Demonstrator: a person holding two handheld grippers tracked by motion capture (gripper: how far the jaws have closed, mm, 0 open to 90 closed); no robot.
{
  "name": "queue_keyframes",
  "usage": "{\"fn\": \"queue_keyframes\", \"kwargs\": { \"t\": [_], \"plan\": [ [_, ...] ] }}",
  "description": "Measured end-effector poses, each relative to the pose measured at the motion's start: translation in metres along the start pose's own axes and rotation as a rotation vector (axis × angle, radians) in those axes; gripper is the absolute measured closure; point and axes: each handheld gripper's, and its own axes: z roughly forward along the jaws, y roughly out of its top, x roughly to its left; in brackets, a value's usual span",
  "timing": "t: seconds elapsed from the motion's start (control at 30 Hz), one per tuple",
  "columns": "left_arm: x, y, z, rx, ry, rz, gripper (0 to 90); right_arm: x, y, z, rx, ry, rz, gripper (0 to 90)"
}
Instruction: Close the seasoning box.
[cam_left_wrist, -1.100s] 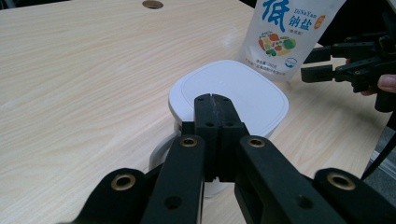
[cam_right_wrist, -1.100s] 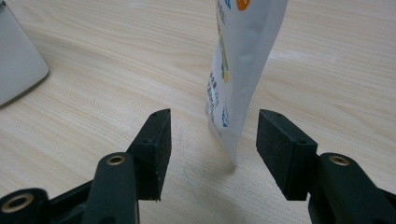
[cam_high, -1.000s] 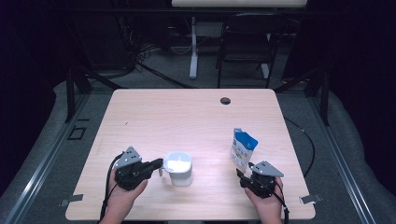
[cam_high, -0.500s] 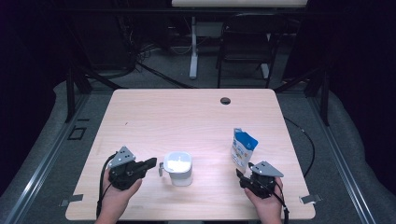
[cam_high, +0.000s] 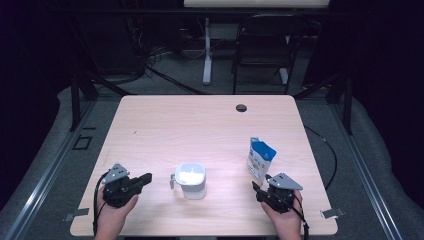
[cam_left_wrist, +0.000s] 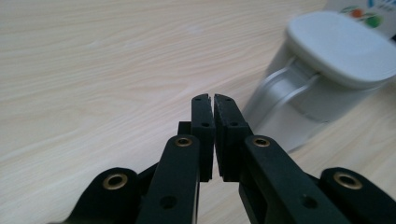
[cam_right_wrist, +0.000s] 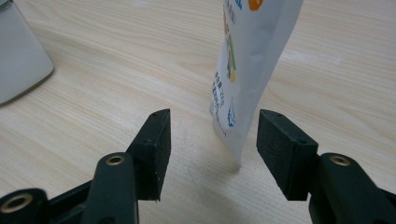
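High view: left tongs (cam_high: 148, 177), nearly pressed together and just beginning to part, are backing off the white lidded plastic jug (cam_high: 190, 179); right tongs (cam_high: 256, 186) are waiting spread.

the left hand-held gripper (cam_left_wrist: 214, 100), jaws barely parted and holding nothing, sits near the white lidded jug (cam_left_wrist: 322, 70).

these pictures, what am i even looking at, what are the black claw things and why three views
A person sits at a wooden table holding a hand-held two-jaw gripper in each hand. The high view looks down from above; the other two come from cameras riding on each gripper.

On the table stand a white lidded jug and a blue and white pouch.

The left gripper has its jaws almost together, just starting to part, with nothing between them, beside the jug. The right gripper is open, just in front of the pouch without touching it. Nothing is held.
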Motion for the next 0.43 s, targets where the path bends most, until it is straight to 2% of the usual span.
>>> {"fn": "queue_keyframes", "kwargs": {
  "t": [0.07,0.13,0.33,0.43],
  "plan": [
    [0.007,-0.005,0.001,0.009,0.016,-0.017,85.8,0.000,0.000,0.000,0.000,-0.001,-0.002,45.0],
    [0.013,-0.011,0.003,0.011,0.037,-0.038,79.3,0.000,0.000,0.000,0.001,0.000,-0.004,45.0],
    [0.023,-0.020,0.009,0.026,0.112,-0.040,58.8,-0.001,-0.002,-0.001,0.004,-0.020,-0.006,44.9],
    [0.028,-0.023,0.009,0.032,0.126,-0.051,53.1,-0.001,-0.005,-0.001,0.010,-0.042,-0.024,43.8]
  ]
}}
